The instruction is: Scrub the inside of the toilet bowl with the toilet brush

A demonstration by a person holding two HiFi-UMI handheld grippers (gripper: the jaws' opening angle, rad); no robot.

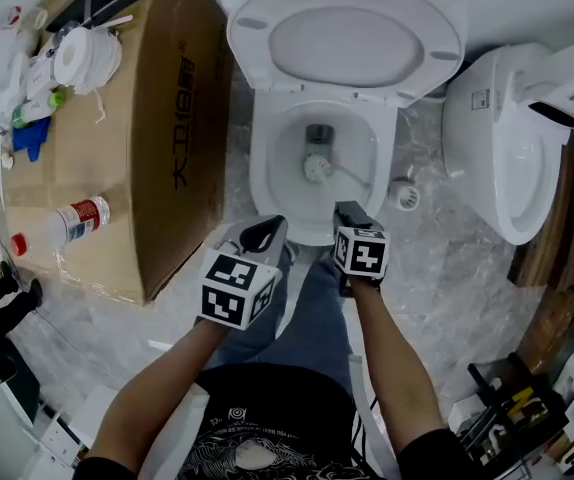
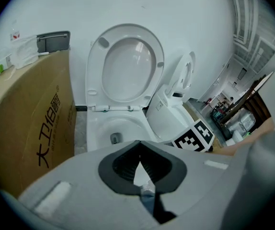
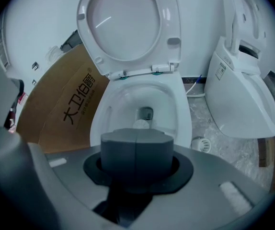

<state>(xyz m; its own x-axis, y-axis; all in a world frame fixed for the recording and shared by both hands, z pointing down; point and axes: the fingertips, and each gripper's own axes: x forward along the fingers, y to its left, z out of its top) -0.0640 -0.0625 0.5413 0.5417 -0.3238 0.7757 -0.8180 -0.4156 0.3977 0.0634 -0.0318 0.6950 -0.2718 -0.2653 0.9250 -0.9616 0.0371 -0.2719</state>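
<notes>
Around the white toilet bowl (image 1: 260, 173) runs a grey marbled floor (image 1: 437, 268). A large cardboard box (image 1: 172, 118) stands to the left of the bowl, carrying a clear bottle with a red label (image 1: 70, 219) and a white roll (image 1: 80, 58). A second white toilet (image 1: 492, 158) stands to the bowl's right. A small round white object (image 1: 404, 195) lies on the floor between that toilet and the bowl. Behind the bowl the seat and lid (image 1: 347, 38) are raised. The toilet brush (image 1: 315, 168) lies inside the bowl, its head near the drain and its thin handle slanting toward the bowl's right wall. The right claw (image 1: 352, 215) hovers over the bowl's front rim, apart from the brush. In the right gripper view its jaws are pressed fully together with nothing between them, and the brush head (image 3: 140, 124) shows just past their tips. The left claw (image 1: 264, 233) hangs beside it, just outside the front rim, with its tips meeting and nothing held.
</notes>
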